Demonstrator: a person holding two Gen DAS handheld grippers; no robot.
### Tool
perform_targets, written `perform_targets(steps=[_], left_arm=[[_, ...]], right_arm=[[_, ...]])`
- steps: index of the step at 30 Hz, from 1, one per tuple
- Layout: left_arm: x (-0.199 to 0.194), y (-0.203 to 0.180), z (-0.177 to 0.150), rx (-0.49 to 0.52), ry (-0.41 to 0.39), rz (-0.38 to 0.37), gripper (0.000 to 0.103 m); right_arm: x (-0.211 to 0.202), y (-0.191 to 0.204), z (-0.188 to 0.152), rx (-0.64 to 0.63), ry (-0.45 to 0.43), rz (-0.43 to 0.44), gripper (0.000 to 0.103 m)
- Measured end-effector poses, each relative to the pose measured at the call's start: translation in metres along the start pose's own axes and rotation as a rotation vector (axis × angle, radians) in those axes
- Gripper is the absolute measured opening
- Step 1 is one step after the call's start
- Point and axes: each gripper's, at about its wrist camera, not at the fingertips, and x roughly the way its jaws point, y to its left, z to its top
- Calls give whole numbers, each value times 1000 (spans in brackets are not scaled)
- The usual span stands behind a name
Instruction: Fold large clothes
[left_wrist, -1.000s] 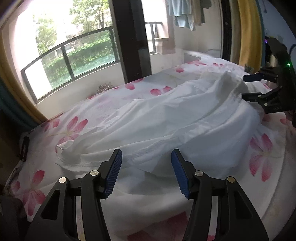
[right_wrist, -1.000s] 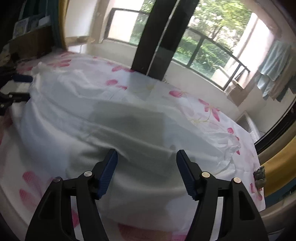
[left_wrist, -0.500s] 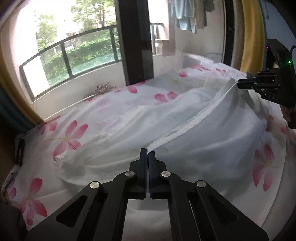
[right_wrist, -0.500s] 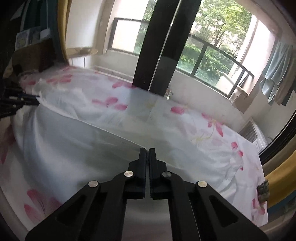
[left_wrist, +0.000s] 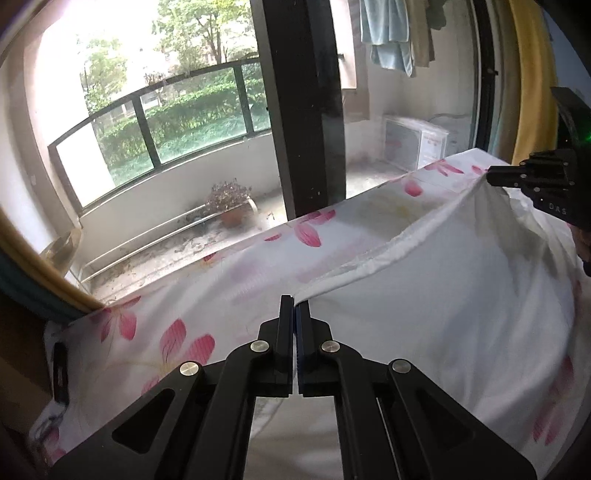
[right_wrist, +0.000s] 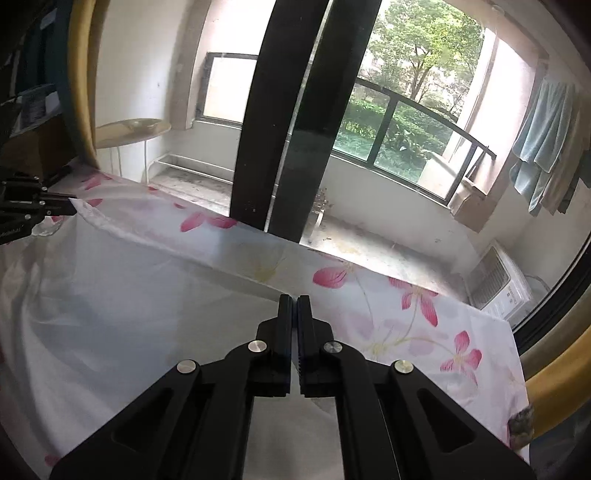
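Observation:
A large white garment (left_wrist: 450, 302) (right_wrist: 122, 295) is lifted off the bed, its top hem stretched taut between both grippers. My left gripper (left_wrist: 294, 301) is shut on the hem's left end. In the same view my right gripper (left_wrist: 493, 177) pinches the hem's other corner at the far right. In the right wrist view my right gripper (right_wrist: 294, 299) is shut on the cloth, and the left gripper (right_wrist: 72, 205) holds the far corner at the left edge. The fabric hangs down toward me like a curtain.
The bed carries a white sheet with pink flowers (left_wrist: 177, 339) (right_wrist: 417, 314). Behind it a dark window post (left_wrist: 301, 107) stands before a balcony with a railing, a potted plant (left_wrist: 231, 206) and an air-conditioner unit (left_wrist: 415, 142). Yellow curtains (right_wrist: 79, 81) flank both sides.
Both grippers closed from open onto the garment's edge, then rose and pulled it up off the bed. The hem now runs tight between them.

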Motion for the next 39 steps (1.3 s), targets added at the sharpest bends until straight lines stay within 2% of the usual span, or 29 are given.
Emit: perform_targets(steps=[4, 7, 10, 12, 13, 14, 16, 19, 24, 27, 29, 34, 37, 39], left_arm=[[23, 4, 7, -15, 28, 2, 1], [44, 10, 2, -58, 87, -9, 1], [65, 14, -12, -111, 185, -15, 3], [64, 16, -16, -126, 189, -6, 17], [61, 20, -16, -136, 185, 13, 33], [59, 25, -16, -149, 179, 24, 43], [50, 39, -15, -189, 161, 37, 45], [37, 55, -17, -205, 151, 65, 45], [27, 73, -20, -219, 174, 93, 45], [17, 76, -20, -235, 183, 26, 45], [1, 75, -22, -255, 148, -30, 46], [-34, 78, -46, -347, 113, 19, 56], [-47, 76, -71, -410, 136, 61, 57], [-53, 70, -90, -434, 161, 52, 57]], right_arm=[[27, -8, 4, 0, 35, -10, 2], [49, -5, 3, -12, 93, -10, 2], [70, 6, 1, -56, 172, -16, 2], [78, 9, 0, -70, 190, -43, 6], [81, 8, 1, -82, 196, -69, 16], [82, 5, 2, -86, 193, -99, 32], [78, -7, 5, -66, 179, -152, 50], [66, -26, 10, -53, 171, -242, 50], [35, -52, 10, -58, 142, -314, 50], [23, -65, -5, -26, 159, -307, 50], [13, -76, -21, 22, 179, -301, 50], [-17, -105, -72, 170, 227, -288, 50], [-40, -119, -101, 274, 243, -257, 50], [-55, -123, -119, 327, 253, -242, 50]])
